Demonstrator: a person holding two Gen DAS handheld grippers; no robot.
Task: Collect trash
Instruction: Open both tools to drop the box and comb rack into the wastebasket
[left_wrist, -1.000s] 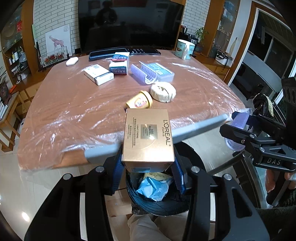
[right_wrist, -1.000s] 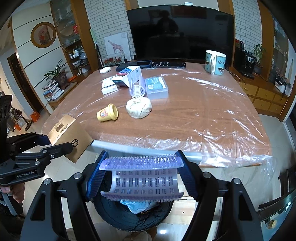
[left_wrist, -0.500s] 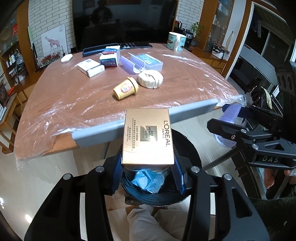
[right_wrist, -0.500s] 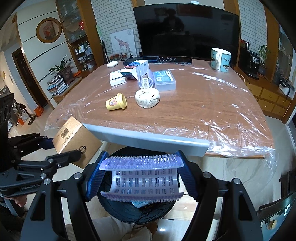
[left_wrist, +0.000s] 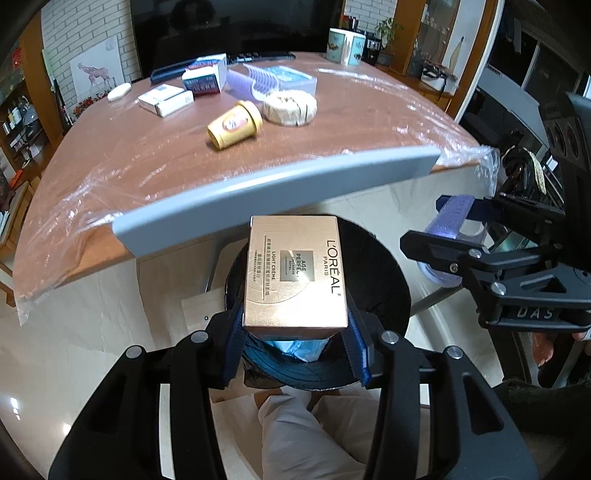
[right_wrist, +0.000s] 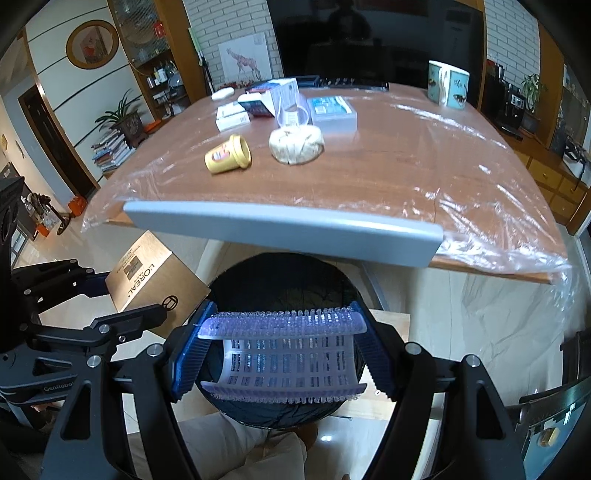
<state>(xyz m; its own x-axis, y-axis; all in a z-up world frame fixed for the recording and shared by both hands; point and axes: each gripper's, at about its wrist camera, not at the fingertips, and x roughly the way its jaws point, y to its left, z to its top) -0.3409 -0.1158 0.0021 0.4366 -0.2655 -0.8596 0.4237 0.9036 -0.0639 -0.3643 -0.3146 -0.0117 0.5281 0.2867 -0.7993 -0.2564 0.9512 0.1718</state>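
My left gripper (left_wrist: 295, 332) is shut on a gold L'Oréal box (left_wrist: 295, 277) and holds it above the black trash bin (left_wrist: 373, 258), which has blue paper inside. My right gripper (right_wrist: 282, 350) is shut on a curved purple plastic tray (right_wrist: 284, 354) and holds it over the same bin (right_wrist: 280, 280). The gold box also shows in the right wrist view (right_wrist: 151, 273), at the left. The purple tray shows at the right in the left wrist view (left_wrist: 448, 229). On the table lie a yellow cup (left_wrist: 234, 125) on its side and a round wrapped cake (left_wrist: 290, 107).
The wooden table (left_wrist: 147, 155) is covered in plastic film, with a grey edge strip (left_wrist: 273, 192) above the bin. At the back are white boxes (left_wrist: 166, 99), a clear case (left_wrist: 280, 79), a mug (right_wrist: 448, 85) and remotes. My knee (left_wrist: 291, 435) is below.
Both grippers have drawn back from the table and dropped lower, so the bin now lies in front of and under each held item. Both grips are unchanged.
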